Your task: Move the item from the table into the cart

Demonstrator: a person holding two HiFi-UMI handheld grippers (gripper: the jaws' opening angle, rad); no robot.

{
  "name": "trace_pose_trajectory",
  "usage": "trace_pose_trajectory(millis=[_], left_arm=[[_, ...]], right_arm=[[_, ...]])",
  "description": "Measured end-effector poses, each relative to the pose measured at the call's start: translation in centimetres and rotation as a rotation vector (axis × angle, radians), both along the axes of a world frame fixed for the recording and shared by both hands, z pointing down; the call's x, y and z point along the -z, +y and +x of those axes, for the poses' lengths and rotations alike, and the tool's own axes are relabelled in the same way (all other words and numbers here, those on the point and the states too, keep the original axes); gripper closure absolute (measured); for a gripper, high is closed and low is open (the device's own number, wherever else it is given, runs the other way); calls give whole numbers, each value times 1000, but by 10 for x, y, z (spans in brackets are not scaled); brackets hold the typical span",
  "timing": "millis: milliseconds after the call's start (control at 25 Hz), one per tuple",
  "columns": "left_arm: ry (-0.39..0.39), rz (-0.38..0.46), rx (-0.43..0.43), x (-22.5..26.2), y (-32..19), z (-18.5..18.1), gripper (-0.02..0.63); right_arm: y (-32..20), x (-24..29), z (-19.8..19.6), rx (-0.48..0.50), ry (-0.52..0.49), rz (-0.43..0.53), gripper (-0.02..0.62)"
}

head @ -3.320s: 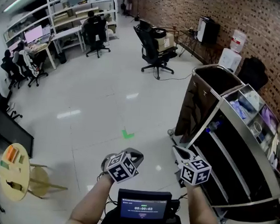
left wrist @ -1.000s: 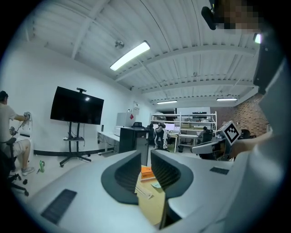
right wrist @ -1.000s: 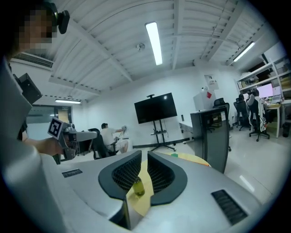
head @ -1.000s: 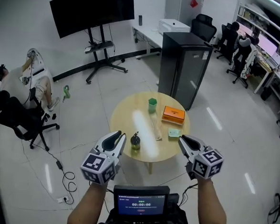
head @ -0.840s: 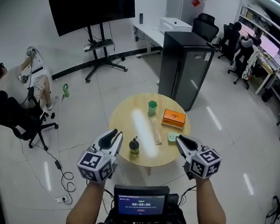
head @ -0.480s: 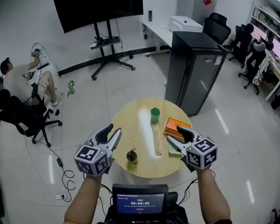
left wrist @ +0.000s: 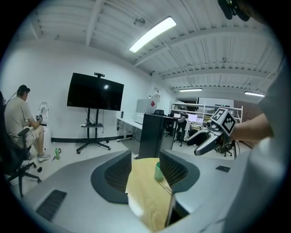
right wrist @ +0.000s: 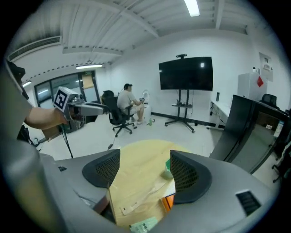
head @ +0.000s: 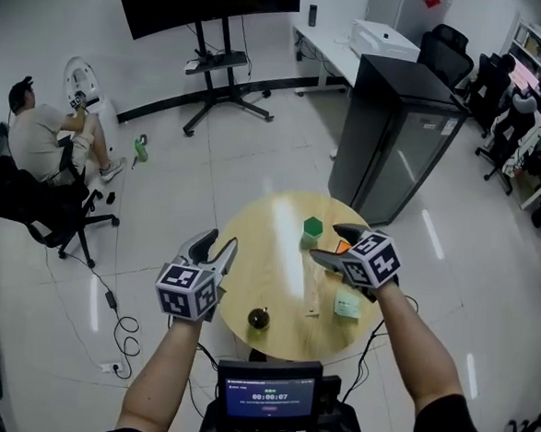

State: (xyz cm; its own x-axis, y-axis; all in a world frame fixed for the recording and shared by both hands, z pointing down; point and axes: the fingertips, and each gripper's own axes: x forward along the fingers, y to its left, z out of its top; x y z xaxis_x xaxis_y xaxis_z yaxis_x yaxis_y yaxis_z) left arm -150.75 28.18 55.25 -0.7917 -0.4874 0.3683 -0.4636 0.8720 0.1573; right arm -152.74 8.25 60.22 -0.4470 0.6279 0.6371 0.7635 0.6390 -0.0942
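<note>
The only open vessel on the round wooden desk (head: 277,257) is a small green cup (head: 313,227), standing upright toward the far side. Nothing in the views shows what it holds. A dark bottle (head: 259,318) stands at the near edge, well apart from the cup. A pale wooden strip (head: 313,295) lies to the right of the middle, with a pale green packet (head: 346,304) just to its right. An orange box (head: 341,247) lies to the right of the cup, mostly covered in the head view by the right claw (head: 329,242). Beyond the desk on the right stands a tall black cabinet (head: 397,127) with its door shut.

The right claw hangs over the right part of the desk. Its jaws have just been opening and are spread wide. In the right gripper view only the desk top shows in the gap, with the cup beside the right jaw and the orange box under that jaw's near end. The pads press on nothing.

The left claw (head: 220,244) is at the left rim of the desk. Its jaws have also just been opening and stand apart. The left gripper view shows bare desk top in the gap and the cup farther off, by the right jaw. It holds and touches nothing. All five items rest on the desk.
</note>
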Motion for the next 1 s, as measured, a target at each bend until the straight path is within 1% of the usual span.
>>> trace_pose_trajectory(millis=[120,200,320,520,720,840,880,1000], left_arm=[[25,-2,0,-27,13,-38,411],[41,-17,4,-54,23,-65,411],[93,-26,13,-96,41,-106,411],[165,-34,-5,-154,47,-165,411],[210,-11,-14,-206,47,-193,410],[232,-14,-20,-232,53,-203,410],[240,-13,-20,-239,54,-206,410],[259,-5,-25,-252,56,-214,410]], right_arm=[[16,-48,-46,27,50,88,249],[26,-83,-77,30,83,116,249],[45,-126,-119,45,122,162,249],[67,-185,-171,90,222,203,249],[82,-236,-198,113,278,216,249],[90,-258,-214,125,296,260,250],[91,-266,-218,132,305,280,262],[90,-285,-227,147,324,336,262]])
